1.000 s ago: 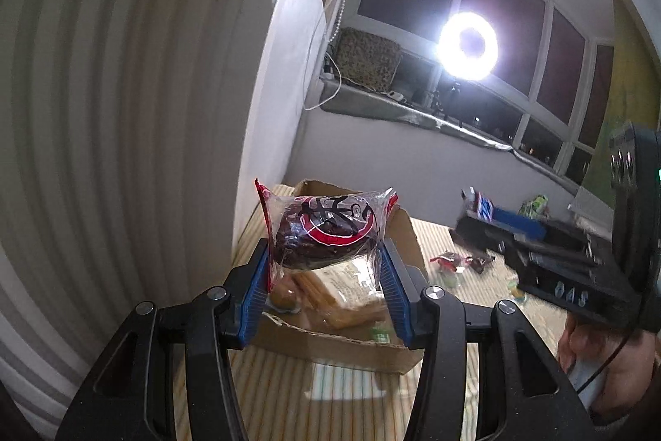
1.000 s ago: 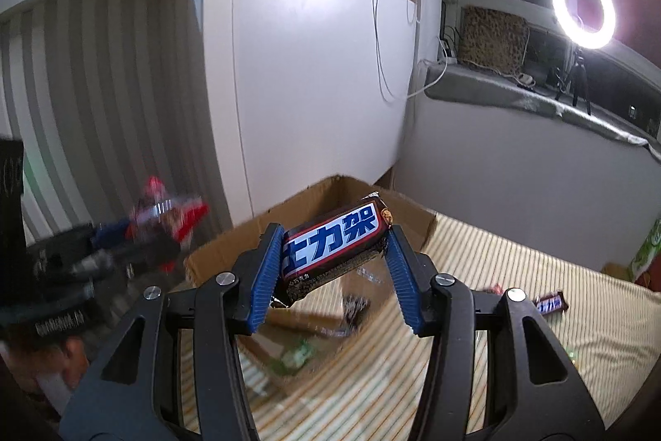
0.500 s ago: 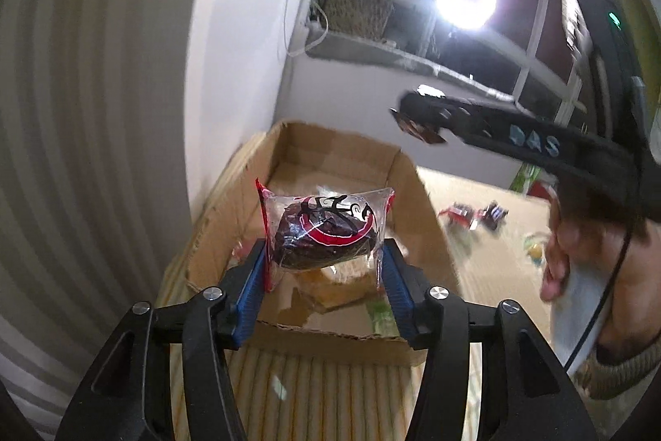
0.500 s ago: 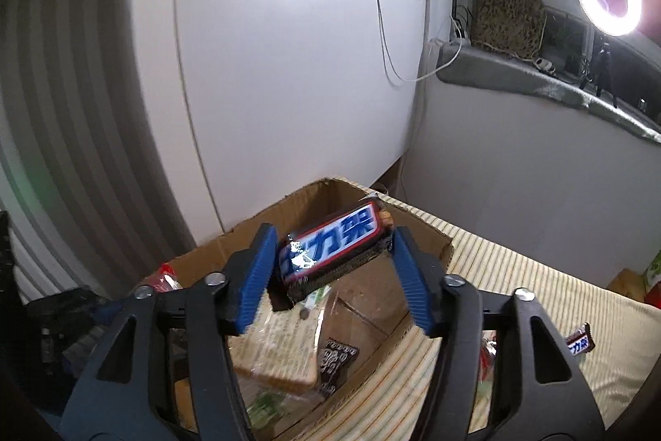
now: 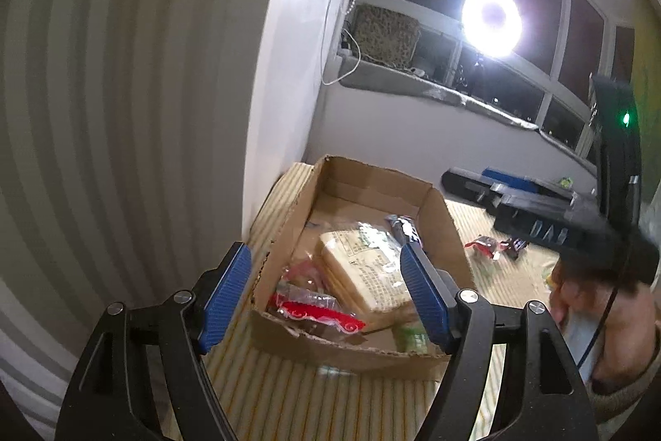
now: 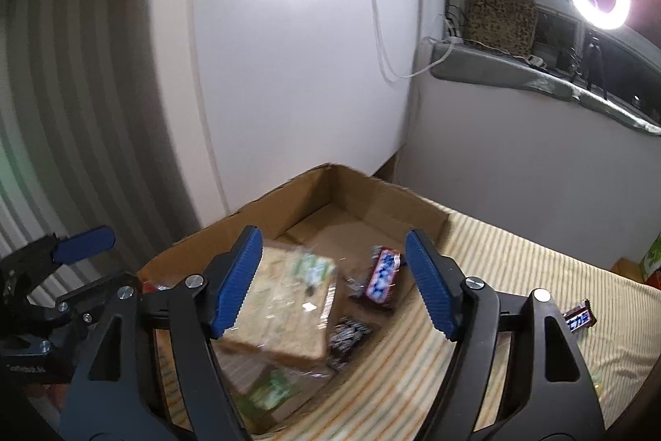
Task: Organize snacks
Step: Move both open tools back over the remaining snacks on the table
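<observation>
Both snacks have left the tongs since the earlier frames: the red-and-clear wrapped dark bun point(image 5: 316, 311) that was pinched in the left gripper point(image 5: 326, 292) is now lying inside the shallow brown cardboard box point(image 5: 438, 211), near its front wall. The dark chocolate bar with blue lettering on a white band point(image 6: 382, 275) that was held in the right gripper point(image 6: 332, 286) is now lying inside the box as well.

Left gripper: jaws have just been opening and are standing wide apart, blue ribbed pads point(image 5: 225, 298) bare, nothing between them. It is hovering above the near end of the box; the bun is sitting below and between the two pads in view, not touching either.

Right gripper: jaws have likewise just been opening and are standing wide, nothing pressed between the pads point(image 6: 237, 282). The chocolate bar is showing blurred between the pads, nearer the right one, apart from both.

Box contents also in view: a clear-wrapped stack of pale sliced bread point(image 6: 285, 304) in the middle, a small dark wrapped sweet point(image 6: 349, 335) beside it, a green packet point(image 6: 270, 395) near the front.

Outside the box, on the striped yellow-and-cream cloth point(image 6: 516, 259), a second chocolate bar point(image 6: 578, 319) is lying to the right of the right gripper.
</observation>
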`<state>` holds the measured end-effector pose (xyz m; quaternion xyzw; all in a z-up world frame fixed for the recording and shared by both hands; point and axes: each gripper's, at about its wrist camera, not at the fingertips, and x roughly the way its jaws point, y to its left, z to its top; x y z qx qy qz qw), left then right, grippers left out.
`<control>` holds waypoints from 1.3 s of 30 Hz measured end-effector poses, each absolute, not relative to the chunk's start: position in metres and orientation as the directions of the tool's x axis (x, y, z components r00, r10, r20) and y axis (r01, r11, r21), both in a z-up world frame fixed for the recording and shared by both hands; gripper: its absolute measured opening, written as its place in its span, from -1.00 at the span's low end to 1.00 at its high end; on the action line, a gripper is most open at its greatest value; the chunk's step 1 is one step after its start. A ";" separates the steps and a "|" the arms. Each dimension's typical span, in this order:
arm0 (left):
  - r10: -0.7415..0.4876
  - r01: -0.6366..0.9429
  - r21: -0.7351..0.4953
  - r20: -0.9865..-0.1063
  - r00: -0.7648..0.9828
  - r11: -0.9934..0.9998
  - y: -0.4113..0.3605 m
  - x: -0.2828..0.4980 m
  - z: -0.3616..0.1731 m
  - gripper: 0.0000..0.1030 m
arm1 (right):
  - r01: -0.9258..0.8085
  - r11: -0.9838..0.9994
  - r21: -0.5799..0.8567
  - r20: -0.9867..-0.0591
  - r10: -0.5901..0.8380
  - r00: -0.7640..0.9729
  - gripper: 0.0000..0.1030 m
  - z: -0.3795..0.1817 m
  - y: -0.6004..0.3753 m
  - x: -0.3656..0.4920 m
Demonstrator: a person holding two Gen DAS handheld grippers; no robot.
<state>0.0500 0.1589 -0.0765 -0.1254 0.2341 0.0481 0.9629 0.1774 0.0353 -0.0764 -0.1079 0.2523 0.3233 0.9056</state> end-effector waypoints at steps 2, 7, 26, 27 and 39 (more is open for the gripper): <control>0.039 -0.151 -0.212 -0.459 0.888 0.966 0.157 0.044 -0.073 0.48 | -0.650 0.759 -0.033 -0.525 0.540 0.657 0.45 -0.077 0.040 0.170; 0.067 -0.166 -0.185 -0.452 0.889 0.969 0.155 0.029 -0.066 0.53 | -0.659 0.752 -0.023 -0.515 0.556 0.652 0.45 -0.077 0.043 0.158; -0.031 -0.028 -0.112 -0.494 0.869 0.993 0.041 0.072 -0.062 0.53 | -0.372 0.928 0.016 -0.502 0.329 0.800 0.52 -0.110 -0.168 0.112; -0.051 0.004 -0.094 -0.505 0.862 0.996 0.025 0.079 -0.066 0.53 | -0.332 0.943 0.027 -0.512 0.299 0.806 0.52 -0.114 -0.190 0.110; -0.135 0.145 -0.031 -0.586 0.799 0.989 -0.058 0.098 -0.087 0.53 | -0.196 0.979 0.055 -0.509 0.196 0.838 0.53 -0.119 -0.261 0.083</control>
